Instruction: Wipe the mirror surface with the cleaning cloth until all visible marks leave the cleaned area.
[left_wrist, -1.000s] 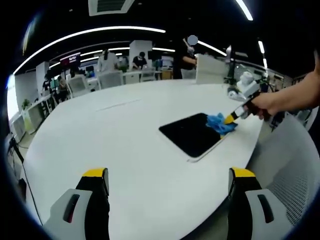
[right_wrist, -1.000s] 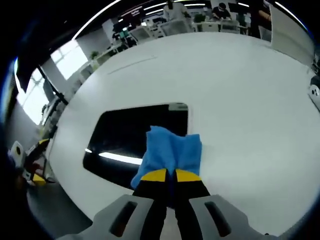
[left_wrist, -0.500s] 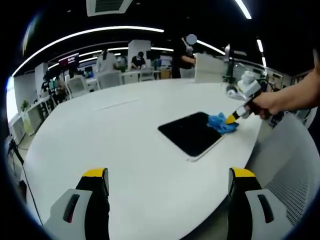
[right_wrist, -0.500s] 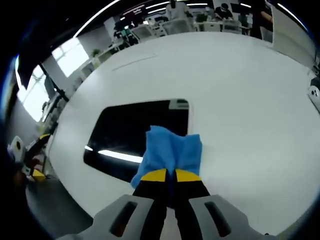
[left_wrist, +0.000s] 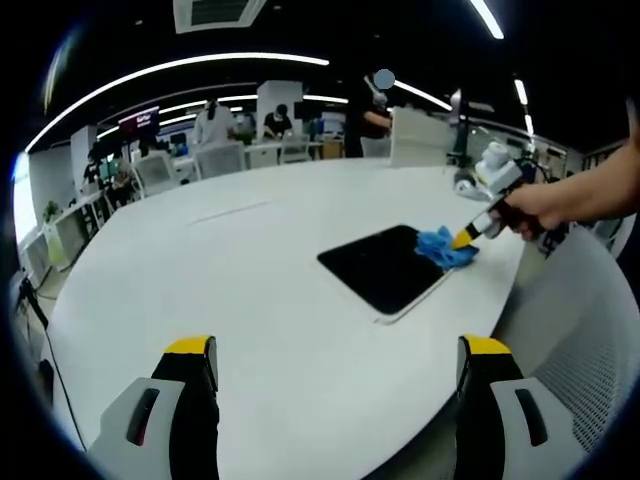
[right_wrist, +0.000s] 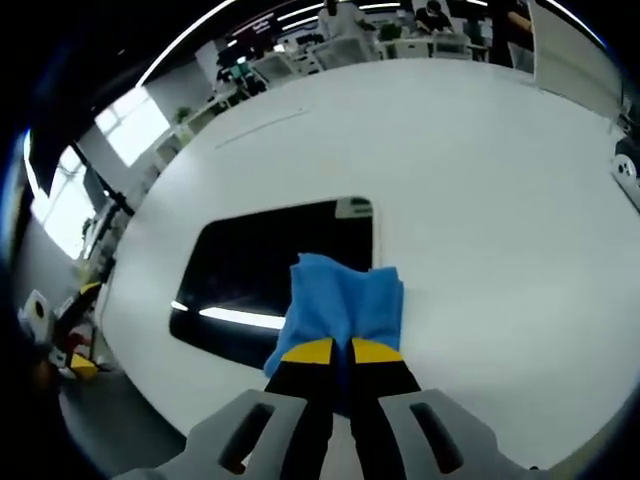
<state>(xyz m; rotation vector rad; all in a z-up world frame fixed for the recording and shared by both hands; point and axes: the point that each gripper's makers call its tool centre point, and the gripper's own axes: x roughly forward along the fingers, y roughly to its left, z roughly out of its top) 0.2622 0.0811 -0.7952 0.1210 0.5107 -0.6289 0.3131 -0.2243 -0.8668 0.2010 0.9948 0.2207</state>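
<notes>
Left gripper view: the left tongs (left_wrist: 335, 365) stand wide at the bottom; right of centre, the mirror (left_wrist: 385, 267) lies on the white table (left_wrist: 230, 280). Right gripper view: the right tongs (right_wrist: 332, 352) pinch the blue cloth (right_wrist: 340, 305) at lower centre, resting on the mirror's (right_wrist: 265, 275) right edge.

Right gripper (right_wrist: 340, 351) pinches cloth (right_wrist: 340, 308); mirror (right_wrist: 270, 275) beneath

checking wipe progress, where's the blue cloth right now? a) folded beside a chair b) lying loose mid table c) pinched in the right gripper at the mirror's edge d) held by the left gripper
c: the right gripper is shut on the blue cloth, which overlaps the dark mirror's edge.
</notes>
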